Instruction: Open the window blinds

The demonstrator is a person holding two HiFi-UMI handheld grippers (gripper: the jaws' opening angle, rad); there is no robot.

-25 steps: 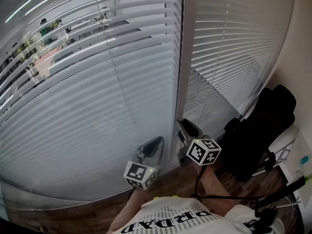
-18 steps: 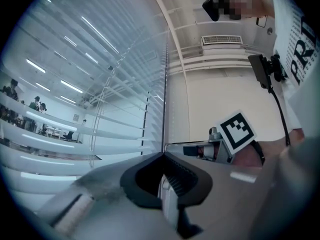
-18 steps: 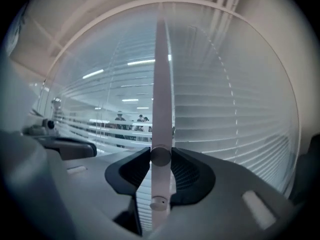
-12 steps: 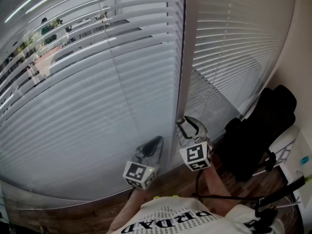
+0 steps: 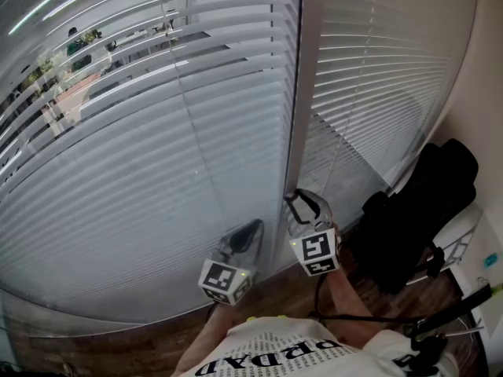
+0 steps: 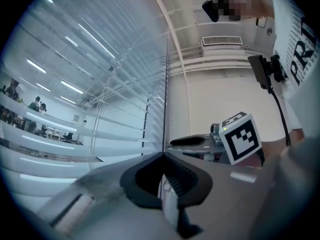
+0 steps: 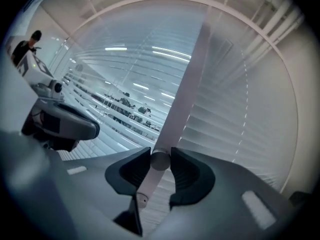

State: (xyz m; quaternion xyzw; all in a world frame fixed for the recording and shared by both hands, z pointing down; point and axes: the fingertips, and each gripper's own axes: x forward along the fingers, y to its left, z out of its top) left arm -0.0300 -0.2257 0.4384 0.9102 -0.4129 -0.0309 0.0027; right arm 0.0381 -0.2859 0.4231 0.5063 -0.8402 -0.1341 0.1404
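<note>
The wide left blind (image 5: 141,163) has slats that gap open at its upper left and look shut lower down. A narrower right blind (image 5: 377,77) hangs past the white mullion (image 5: 302,93). My right gripper (image 5: 302,199) is at the foot of the mullion. In the right gripper view its pads (image 7: 186,170) press on both sides of a pale round tilt wand (image 7: 160,160). Those jaws have just been closing, with the wand between them. My left gripper (image 5: 251,230) hovers close to its left in front of the left blind; its tips (image 6: 163,155) meet, holding nothing.
A black bag or chair (image 5: 416,210) stands against the right wall beside a white rack (image 5: 464,238). Black cables and a stand (image 5: 440,328) lie at the lower right over the wooden floor (image 5: 157,340). A thin cord (image 5: 192,132) hangs in front of the left blind.
My right gripper has rolled about its own line, so its marker cube swung from the right side to below the jaws. The left gripper has stayed put. The slats look the same.
</note>
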